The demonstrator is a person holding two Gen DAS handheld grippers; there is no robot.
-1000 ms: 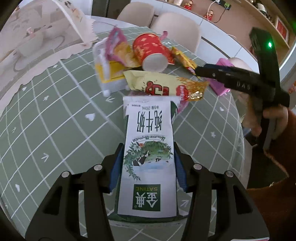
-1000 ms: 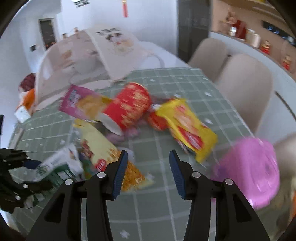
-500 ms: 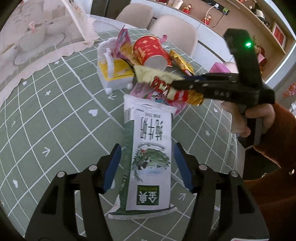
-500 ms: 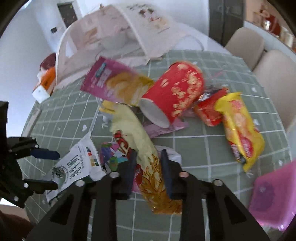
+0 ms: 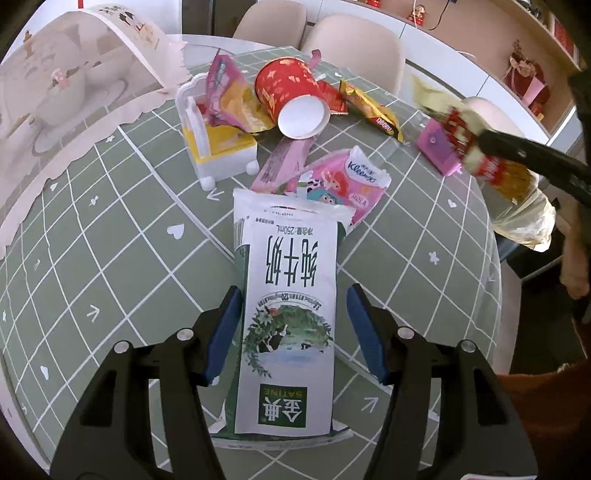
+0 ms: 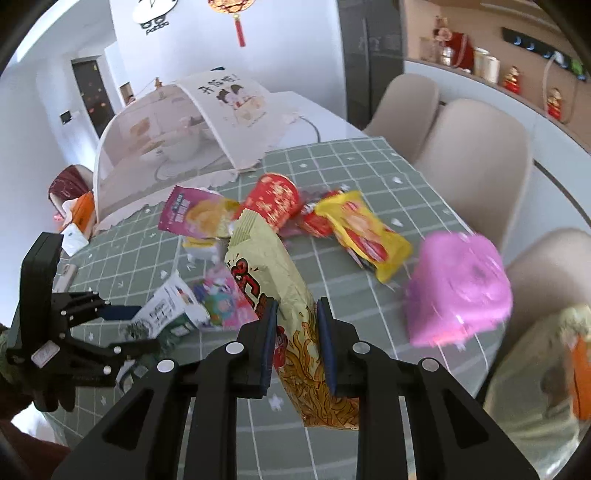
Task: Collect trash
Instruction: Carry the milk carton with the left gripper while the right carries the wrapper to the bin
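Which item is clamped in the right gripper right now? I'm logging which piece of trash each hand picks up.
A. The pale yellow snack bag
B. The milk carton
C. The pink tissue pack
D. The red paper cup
A: the right gripper has its pads pressed on the pale yellow snack bag, lifted clear of the table.

Home dining room, round table [image 5: 110, 258], padded chairs [image 6: 476, 162], mesh food cover [image 6: 166, 122], red ornament [image 6: 236, 14]

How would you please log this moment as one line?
right gripper: shut on snack bag, lifted | left gripper: open around milk carton | cup: on table
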